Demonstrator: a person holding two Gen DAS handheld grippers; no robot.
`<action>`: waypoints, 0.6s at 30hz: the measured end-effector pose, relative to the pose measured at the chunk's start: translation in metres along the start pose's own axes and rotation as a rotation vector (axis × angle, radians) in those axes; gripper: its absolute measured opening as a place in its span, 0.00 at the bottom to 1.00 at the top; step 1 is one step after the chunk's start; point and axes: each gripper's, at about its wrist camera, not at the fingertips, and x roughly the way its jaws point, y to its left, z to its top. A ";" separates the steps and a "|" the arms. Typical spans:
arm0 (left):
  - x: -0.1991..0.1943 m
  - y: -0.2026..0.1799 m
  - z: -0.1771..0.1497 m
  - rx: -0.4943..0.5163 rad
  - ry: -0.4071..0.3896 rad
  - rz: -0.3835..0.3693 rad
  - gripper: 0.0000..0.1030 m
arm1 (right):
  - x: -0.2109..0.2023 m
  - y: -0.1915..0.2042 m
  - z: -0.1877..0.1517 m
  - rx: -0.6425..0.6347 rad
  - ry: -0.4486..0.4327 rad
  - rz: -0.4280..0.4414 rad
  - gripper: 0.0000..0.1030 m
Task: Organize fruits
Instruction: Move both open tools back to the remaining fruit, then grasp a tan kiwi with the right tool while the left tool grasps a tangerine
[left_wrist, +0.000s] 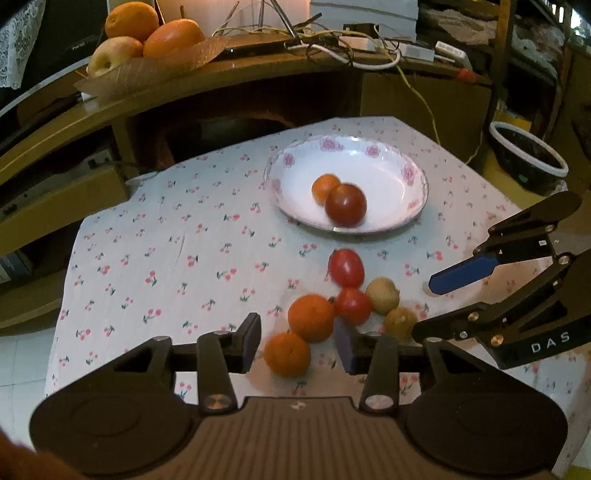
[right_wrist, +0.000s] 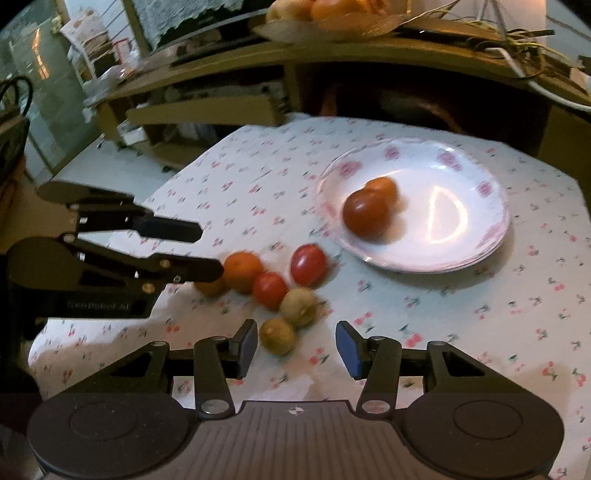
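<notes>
A long wooden shelf unit (left_wrist: 258, 74) curves across the room from 9 to 2 o'clock, carrying tangled cables (left_wrist: 332, 44) and, at 11 o'clock, a leaf-shaped tray (left_wrist: 155, 70) of oranges and an apple. Below it the table wears a cherry-print cloth (left_wrist: 166, 258), lit pale and creased. A dark basin (left_wrist: 528, 158) with a white rim sits on the floor at 3 o'clock.

On the cloth, a flowered white plate (left_wrist: 402, 173) at 1 o'clock holds a tomato (left_wrist: 345, 205) touching a small orange (left_wrist: 325, 188). At 6 o'clock of the plate lies a loose cluster (left_wrist: 343, 299) of two tomatoes, two oranges and two brownish fruits.

The left gripper (left_wrist: 297, 347) hangs with jaws apart, straddling the nearest orange (left_wrist: 287, 353). The right gripper (right_wrist: 295, 345) is likewise spread, just beside a brownish fruit (right_wrist: 277, 335).
</notes>
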 end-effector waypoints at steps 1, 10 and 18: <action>0.001 0.000 -0.002 0.006 0.005 -0.003 0.48 | 0.002 0.003 -0.001 -0.007 0.007 0.003 0.47; 0.014 -0.005 -0.012 0.064 0.035 0.012 0.48 | 0.017 0.010 -0.004 -0.030 0.043 0.008 0.47; 0.029 0.005 -0.016 0.017 0.059 0.015 0.49 | 0.023 0.011 -0.005 -0.034 0.041 0.013 0.37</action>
